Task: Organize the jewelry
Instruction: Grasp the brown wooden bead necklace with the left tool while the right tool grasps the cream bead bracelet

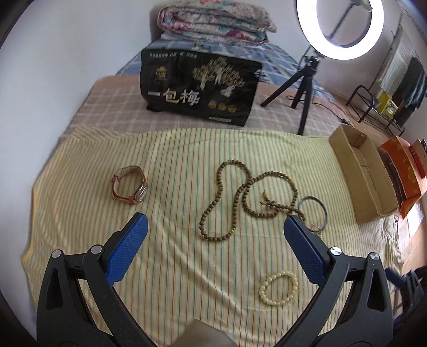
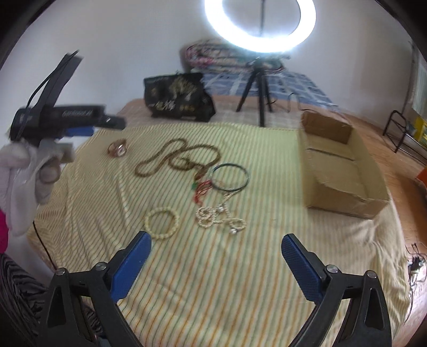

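Jewelry lies on a yellow striped cloth. A long brown bead necklace sits mid-cloth; it also shows in the right wrist view. A wristwatch lies to its left. A dark bangle, a cream bead bracelet and a pearl chain lie nearer. An open cardboard box stands at the right. My left gripper is open and empty above the cloth. My right gripper is open and empty, near the bracelet and chain.
A black printed bag stands behind the cloth. A ring light on a black tripod stands back right. Folded quilts lie by the wall. An orange box sits beyond the cardboard box. The left gripper, in a gloved hand, shows at left.
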